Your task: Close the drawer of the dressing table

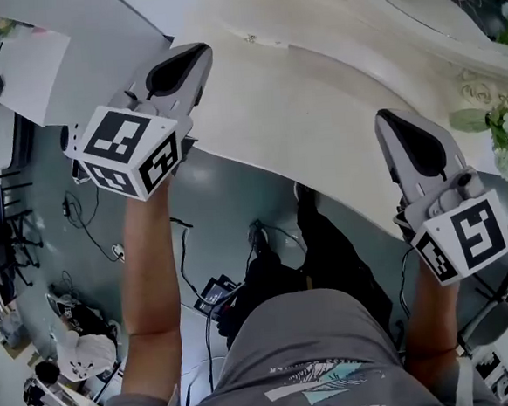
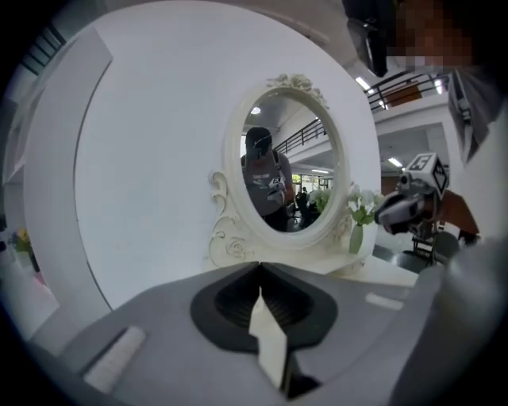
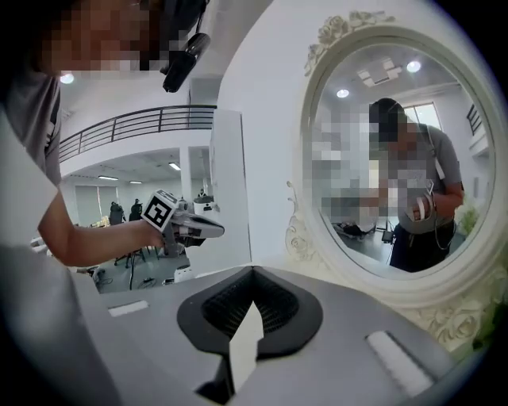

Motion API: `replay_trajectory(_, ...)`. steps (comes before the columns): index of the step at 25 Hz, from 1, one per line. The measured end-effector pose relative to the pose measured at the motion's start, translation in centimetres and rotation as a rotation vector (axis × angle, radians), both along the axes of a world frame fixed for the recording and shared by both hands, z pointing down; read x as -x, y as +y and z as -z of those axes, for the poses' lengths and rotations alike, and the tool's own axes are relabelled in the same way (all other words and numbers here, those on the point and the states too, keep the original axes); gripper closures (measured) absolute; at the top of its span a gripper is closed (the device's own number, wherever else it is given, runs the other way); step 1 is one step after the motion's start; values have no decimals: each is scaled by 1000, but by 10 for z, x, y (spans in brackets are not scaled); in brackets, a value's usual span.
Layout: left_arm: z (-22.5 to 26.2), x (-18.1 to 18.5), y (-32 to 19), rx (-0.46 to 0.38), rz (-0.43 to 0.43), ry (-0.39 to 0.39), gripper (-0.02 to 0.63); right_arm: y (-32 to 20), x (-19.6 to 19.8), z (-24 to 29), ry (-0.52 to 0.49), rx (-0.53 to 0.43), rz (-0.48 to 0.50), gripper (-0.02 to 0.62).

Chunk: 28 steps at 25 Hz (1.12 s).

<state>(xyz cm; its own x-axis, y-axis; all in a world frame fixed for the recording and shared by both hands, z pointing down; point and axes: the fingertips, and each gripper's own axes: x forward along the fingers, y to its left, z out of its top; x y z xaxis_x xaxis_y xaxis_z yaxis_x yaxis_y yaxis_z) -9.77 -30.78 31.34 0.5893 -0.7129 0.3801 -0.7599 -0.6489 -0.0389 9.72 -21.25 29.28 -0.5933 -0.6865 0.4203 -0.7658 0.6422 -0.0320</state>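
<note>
Jaws pressed together on nothing, left gripper [image 1: 192, 61] and right gripper [image 1: 397, 129] are hovering over the curved white dressing-table top [image 1: 315, 88], its drawer, unseen, presumably lying below both.

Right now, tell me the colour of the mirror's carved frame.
Cream white; the mirror frame shows best in the left gripper view.

Your left gripper [image 2: 260, 270]: jaws closed together, nothing between. Ahead: oval mirror [image 2: 290, 158], white carved frame, upright on table [image 2: 389, 271]. Right of it: vase [image 2: 356, 236] with flowers, then your right gripper [image 2: 382, 212].
</note>
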Motion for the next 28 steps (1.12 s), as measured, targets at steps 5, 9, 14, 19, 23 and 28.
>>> replay_trajectory(5,59,-2,50,-94,-36,6,601,18,13,42,-23,-73,15,594)
replay_trajectory(9,100,0,94,-159,-56,7,601,36,28,74,-38,-125,35,595)
replay_trajectory(14,136,8,149,-219,-64,-2,601,66,45,105,-48,-173,58,595)
replay_trajectory(19,167,29,194,-271,-37,-9,601,94,62,135,-47,-220,80,594)
replay_trajectory(23,180,46,226,-271,-11,-6,601,115,75,154,-47,-253,96,595)
replay_trajectory(28,194,66,261,-281,18,1,601,142,90,173,-42,-282,109,595)
